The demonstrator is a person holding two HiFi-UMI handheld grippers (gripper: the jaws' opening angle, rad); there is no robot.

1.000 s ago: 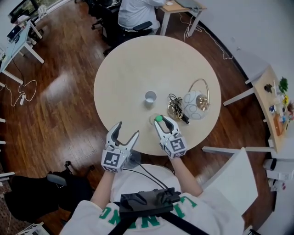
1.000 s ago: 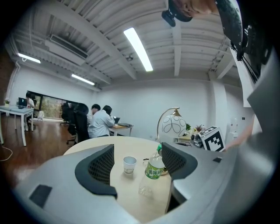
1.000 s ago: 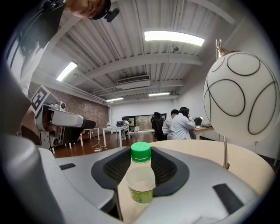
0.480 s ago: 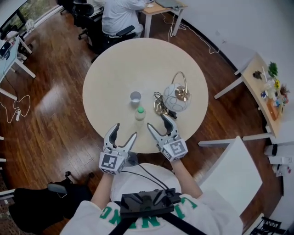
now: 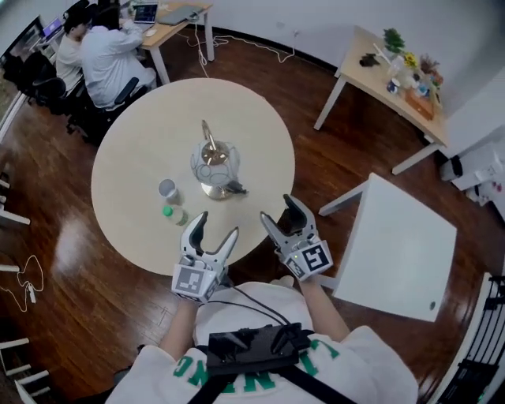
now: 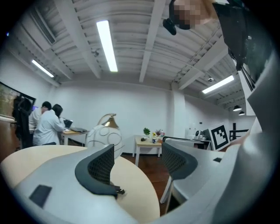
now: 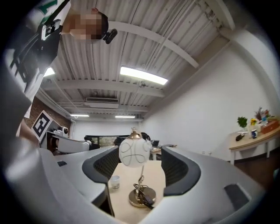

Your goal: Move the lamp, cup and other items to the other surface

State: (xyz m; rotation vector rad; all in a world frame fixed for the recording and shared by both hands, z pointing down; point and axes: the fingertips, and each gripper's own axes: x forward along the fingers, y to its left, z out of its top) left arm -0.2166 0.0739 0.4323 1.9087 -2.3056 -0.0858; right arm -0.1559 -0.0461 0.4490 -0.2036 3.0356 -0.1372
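On the round beige table (image 5: 126,158) stands a lamp (image 5: 213,166) with a white globe and a brass base. A small white cup (image 5: 167,189) and a green-capped bottle (image 5: 175,213) stand to its left. My left gripper (image 5: 217,225) hovers open and empty over the table's near edge. Off the table's near right edge, my right gripper (image 5: 278,209) is open too, with nothing in it. The right gripper view looks between the jaws at the distant lamp (image 7: 134,153), its base (image 7: 142,197) and the cup (image 7: 114,183). In the left gripper view the lamp (image 6: 103,133) shows behind the left jaw.
A white square table (image 5: 398,252) stands to the right, across a gap of wooden floor. A wooden desk (image 5: 390,67) with plants and small items is at the back right. People sit at a desk (image 5: 170,16) at the back left.
The right gripper opened and let go of the green-capped bottle, which now stands by the cup. Both grippers drew back, and the view swung right, bringing the white table into sight.
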